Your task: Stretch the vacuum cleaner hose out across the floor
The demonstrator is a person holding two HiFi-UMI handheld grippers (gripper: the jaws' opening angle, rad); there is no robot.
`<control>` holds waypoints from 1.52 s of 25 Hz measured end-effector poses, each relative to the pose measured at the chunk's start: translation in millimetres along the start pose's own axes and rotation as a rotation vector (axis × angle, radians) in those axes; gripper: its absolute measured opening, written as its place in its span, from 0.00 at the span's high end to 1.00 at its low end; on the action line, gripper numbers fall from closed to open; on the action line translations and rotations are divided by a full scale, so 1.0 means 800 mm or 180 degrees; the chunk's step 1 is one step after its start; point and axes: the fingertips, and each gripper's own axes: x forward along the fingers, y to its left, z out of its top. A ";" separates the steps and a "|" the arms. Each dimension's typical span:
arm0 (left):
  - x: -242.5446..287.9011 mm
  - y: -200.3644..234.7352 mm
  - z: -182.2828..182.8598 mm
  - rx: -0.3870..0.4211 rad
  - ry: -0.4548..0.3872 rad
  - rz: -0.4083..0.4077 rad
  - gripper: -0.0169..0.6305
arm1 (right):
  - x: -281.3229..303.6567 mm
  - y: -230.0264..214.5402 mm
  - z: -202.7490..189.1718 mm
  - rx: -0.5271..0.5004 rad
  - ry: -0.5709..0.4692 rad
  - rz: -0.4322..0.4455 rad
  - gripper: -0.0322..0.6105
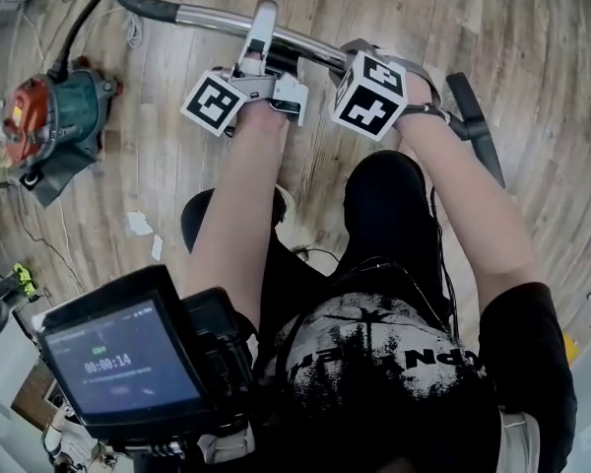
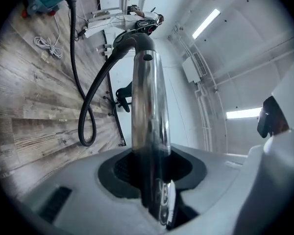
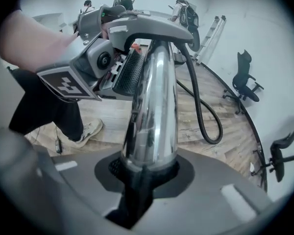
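Head view gives me the chrome wand (image 1: 212,18) running across the top of frame from 11 o'clock towards 3 o'clock, held above the wooden floor (image 1: 532,87). Its 3 o'clock end carries a black end piece (image 1: 473,121). At the 11 o'clock end the black hose (image 1: 138,0) curves off the wand, then drops towards 9 o'clock to the red and green vacuum cleaner (image 1: 54,116), which sits on the floor well apart from both of my hands.

Left gripper view looks straight up the wand. The left gripper (image 2: 154,185) has its jaws clamped on the chrome, pads pressing on either side. Past it the hose bends away towards 9 o'clock and hangs in a loose loop down to the floor, not yet drawn straight.

Right gripper view shows the right gripper (image 3: 144,180) closed on the same wand, just where the chrome meets a black section. The left gripper shows at 10 o'clock, further up the wand, and the hose loops at 3 o'clock.
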 end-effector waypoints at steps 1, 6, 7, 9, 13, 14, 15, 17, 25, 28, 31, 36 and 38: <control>0.006 -0.033 -0.003 -0.0034 0.0030 -0.0008 0.77 | -0.031 -0.001 0.006 0.0034 -0.0015 0.0019 0.82; 0.012 -0.200 -0.020 0.0146 0.0318 0.0021 0.77 | -0.197 0.015 0.039 0.0147 -0.0187 0.0213 0.82; 0.012 -0.236 -0.026 0.0207 0.0359 0.0009 0.77 | -0.233 0.020 0.045 0.0177 -0.0236 0.0273 0.82; 0.019 -0.308 -0.040 0.0337 0.0403 -0.0068 0.78 | -0.304 0.024 0.051 0.0212 -0.0333 0.0372 0.82; 0.024 -0.440 -0.078 0.0612 0.0453 -0.0212 0.78 | -0.433 0.041 0.047 0.0236 -0.0481 0.0533 0.82; 0.022 -0.468 -0.087 0.0658 0.0441 -0.0243 0.78 | -0.461 0.047 0.044 0.0210 -0.0490 0.0560 0.82; 0.021 -0.493 -0.095 0.0679 0.0406 -0.0277 0.78 | -0.485 0.051 0.039 0.0161 -0.0489 0.0582 0.82; 0.018 -0.537 -0.104 0.0665 0.0288 -0.0346 0.82 | -0.525 0.061 0.032 0.0023 -0.0470 0.0617 0.82; -0.031 -0.608 -0.126 0.0263 0.0019 -0.0304 0.91 | -0.589 0.131 0.025 -0.0033 -0.0425 0.0812 0.82; -0.066 -0.606 -0.134 0.0318 0.0035 -0.0208 0.91 | -0.589 0.166 0.021 -0.0026 -0.0431 0.0787 0.82; -0.089 -0.607 -0.132 0.0346 0.0109 -0.0146 0.91 | -0.584 0.182 0.027 -0.0016 -0.0405 0.0536 0.82; -0.133 -0.587 -0.108 0.0942 0.0357 0.0158 0.91 | -0.565 0.227 0.045 0.0124 -0.0408 0.0467 0.82; -0.142 -0.586 -0.104 0.0954 0.0424 0.0164 0.91 | -0.562 0.239 0.052 0.0196 -0.0434 0.0476 0.82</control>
